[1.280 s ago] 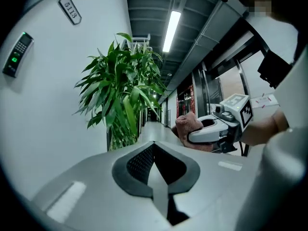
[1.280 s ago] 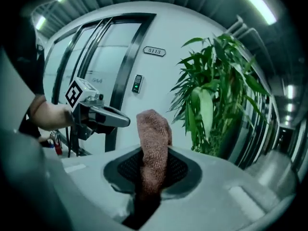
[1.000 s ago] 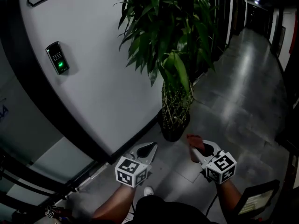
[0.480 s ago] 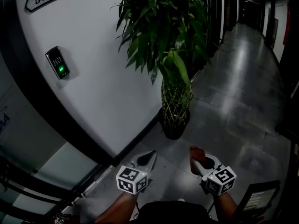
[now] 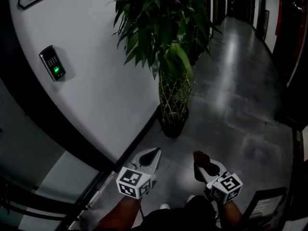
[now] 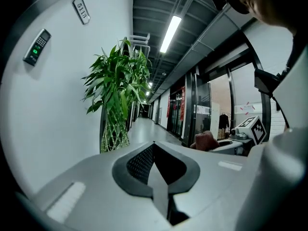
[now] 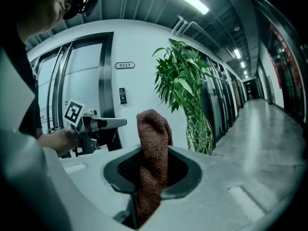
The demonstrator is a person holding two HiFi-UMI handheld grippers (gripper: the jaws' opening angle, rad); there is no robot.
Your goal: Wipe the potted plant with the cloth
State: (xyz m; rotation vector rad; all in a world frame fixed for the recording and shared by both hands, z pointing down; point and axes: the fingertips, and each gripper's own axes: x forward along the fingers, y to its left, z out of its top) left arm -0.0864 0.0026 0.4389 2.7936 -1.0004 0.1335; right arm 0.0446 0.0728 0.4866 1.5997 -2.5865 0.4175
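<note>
One pot (image 5: 172,129) holds the plant (image 5: 161,28); right claw (image 5: 198,166) pinches cloth (image 7: 153,148).

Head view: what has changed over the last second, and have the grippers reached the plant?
Only the head view swung: the plant and keypad slid left in the frame. Nothing was taken hold of or let go. The right gripper stays shut on the cloth. The left gripper stays shut and empty. Both are low, short of the plant.
</note>
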